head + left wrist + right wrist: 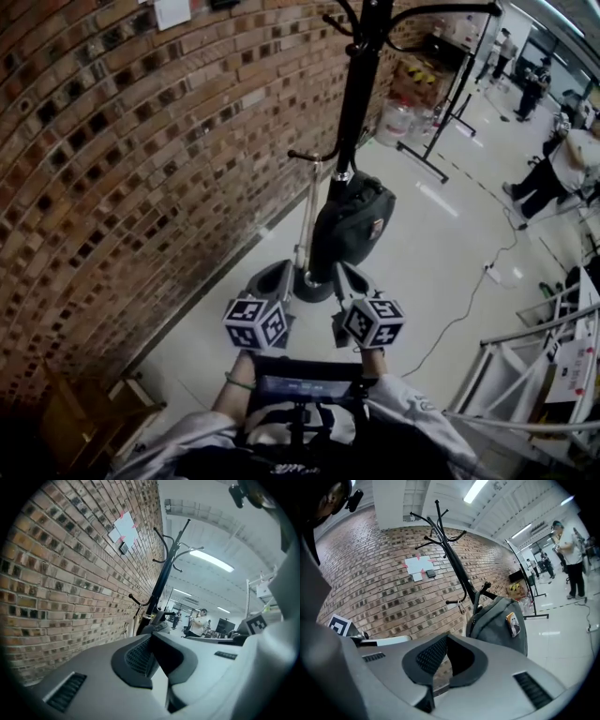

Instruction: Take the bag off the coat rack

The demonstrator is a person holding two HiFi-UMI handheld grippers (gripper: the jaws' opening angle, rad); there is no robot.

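A dark grey bag (352,220) hangs by its top loop from a low hook of the black coat rack (356,94), close to the brick wall. Both grippers are held side by side below it, short of the bag and not touching it. My left gripper (274,281) is shut with nothing in it; its view shows the rack (164,578) and the bag (157,627) ahead of the gripper (152,656). My right gripper (349,279) is shut and empty too. The right gripper view looks past the gripper (447,660) at the bag (499,625) with a small badge, and at the rack (452,559).
A curved brick wall (122,159) runs along the left, with papers (419,568) pinned on it. A pale stick (305,216) stands by the rack's pole. A black rolling clothes rail (450,103), people (558,169), a floor cable (469,300) and a metal frame (525,375) are on the right.
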